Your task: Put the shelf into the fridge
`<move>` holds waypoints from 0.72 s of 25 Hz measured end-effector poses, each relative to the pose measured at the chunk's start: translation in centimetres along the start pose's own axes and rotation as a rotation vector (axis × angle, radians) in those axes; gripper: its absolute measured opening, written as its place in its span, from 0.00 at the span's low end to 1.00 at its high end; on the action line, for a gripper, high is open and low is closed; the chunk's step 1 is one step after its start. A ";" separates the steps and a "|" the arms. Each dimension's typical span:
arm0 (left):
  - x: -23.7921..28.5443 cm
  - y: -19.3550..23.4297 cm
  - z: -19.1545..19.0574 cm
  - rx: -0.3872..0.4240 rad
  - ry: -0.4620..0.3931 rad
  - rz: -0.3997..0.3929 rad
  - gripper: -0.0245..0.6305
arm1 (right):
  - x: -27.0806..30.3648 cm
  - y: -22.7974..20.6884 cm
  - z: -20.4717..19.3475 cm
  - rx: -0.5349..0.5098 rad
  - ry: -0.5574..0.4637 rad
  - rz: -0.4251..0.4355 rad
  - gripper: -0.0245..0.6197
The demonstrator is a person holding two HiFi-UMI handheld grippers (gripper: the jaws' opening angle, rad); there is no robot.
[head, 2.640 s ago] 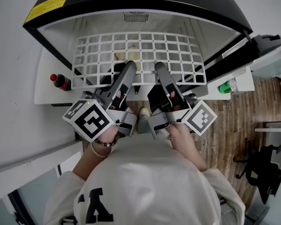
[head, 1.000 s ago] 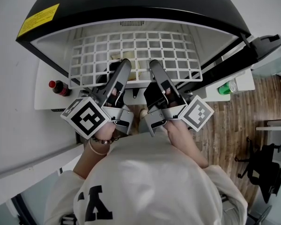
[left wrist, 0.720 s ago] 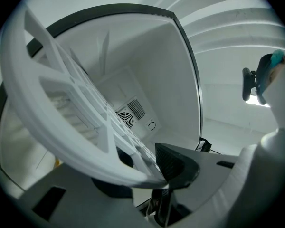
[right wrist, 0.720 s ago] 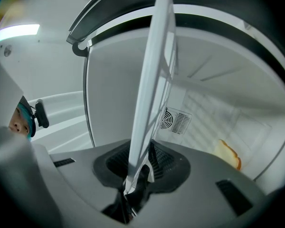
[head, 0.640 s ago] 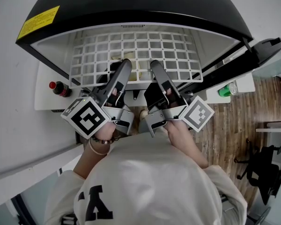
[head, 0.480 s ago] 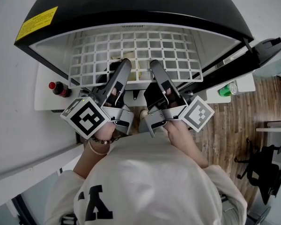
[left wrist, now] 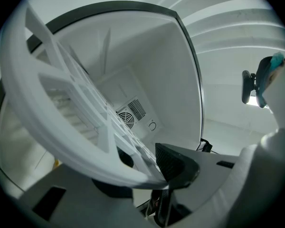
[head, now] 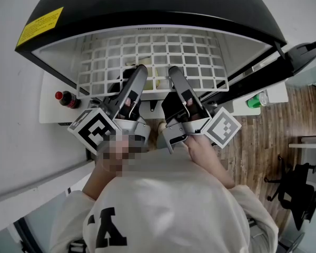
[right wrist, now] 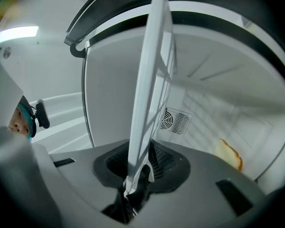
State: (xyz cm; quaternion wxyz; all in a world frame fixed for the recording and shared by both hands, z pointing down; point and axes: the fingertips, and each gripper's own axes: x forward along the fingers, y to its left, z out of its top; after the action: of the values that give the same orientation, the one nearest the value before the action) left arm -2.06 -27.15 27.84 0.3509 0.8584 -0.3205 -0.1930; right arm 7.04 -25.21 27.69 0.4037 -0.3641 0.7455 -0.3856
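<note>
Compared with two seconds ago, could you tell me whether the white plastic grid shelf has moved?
Yes. The white plastic grid shelf has slid deeper into the black fridge; its far edge now lies nearer the back-wall vent.

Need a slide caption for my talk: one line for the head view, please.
Left gripper and right gripper clamp the front edge of a white grid shelf reaching into the open fridge.

Both arms reach forward, the left gripper and right gripper side by side, their tips converging slightly. Each one's jaws pinch the near rim of the shelf between them. The right hand wraps its handle.
</note>
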 end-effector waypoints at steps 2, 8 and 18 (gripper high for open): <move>0.0 0.0 0.0 -0.002 -0.002 0.000 0.24 | 0.0 0.0 0.0 0.000 0.004 0.002 0.16; 0.2 0.2 0.1 -0.006 -0.007 0.003 0.24 | 0.1 -0.1 0.1 0.000 0.011 0.002 0.16; 0.6 0.4 0.4 -0.012 -0.006 -0.005 0.24 | 0.6 -0.3 0.3 0.001 0.008 0.002 0.16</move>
State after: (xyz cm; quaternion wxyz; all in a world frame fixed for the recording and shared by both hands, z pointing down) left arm -2.00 -27.91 27.80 0.3546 0.8565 -0.3185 -0.1983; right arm 7.11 -25.96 27.61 0.4014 -0.3614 0.7473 -0.3872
